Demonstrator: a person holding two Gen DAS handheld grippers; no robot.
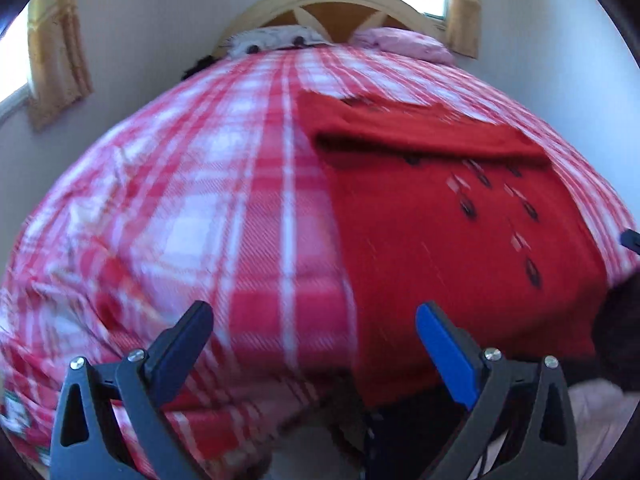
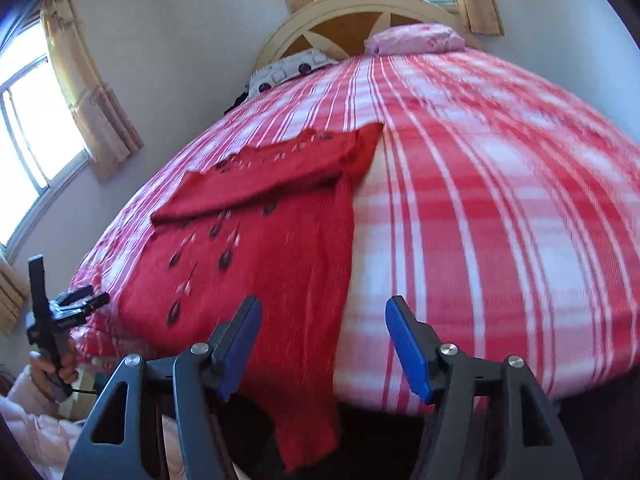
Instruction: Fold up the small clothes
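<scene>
A red knitted sweater [image 1: 448,220] with small dark and pink motifs lies flat on the red-and-white checked bedspread [image 1: 224,200]. One sleeve is folded across its upper part. Its lower end hangs over the near bed edge in the right wrist view [image 2: 280,264]. My left gripper [image 1: 314,320] is open and empty, just left of the sweater's near edge. My right gripper [image 2: 322,314] is open and empty, over the sweater's right edge near the bed edge. The left gripper also shows at the far left of the right wrist view [image 2: 86,298], held in a hand.
A wooden headboard [image 2: 360,12] stands at the far end with a pink pillow [image 2: 416,38] and a white patterned pillow [image 2: 288,70]. Curtained windows [image 2: 36,120] line the walls. Pale pink fabric [image 2: 44,436] lies below the bed edge.
</scene>
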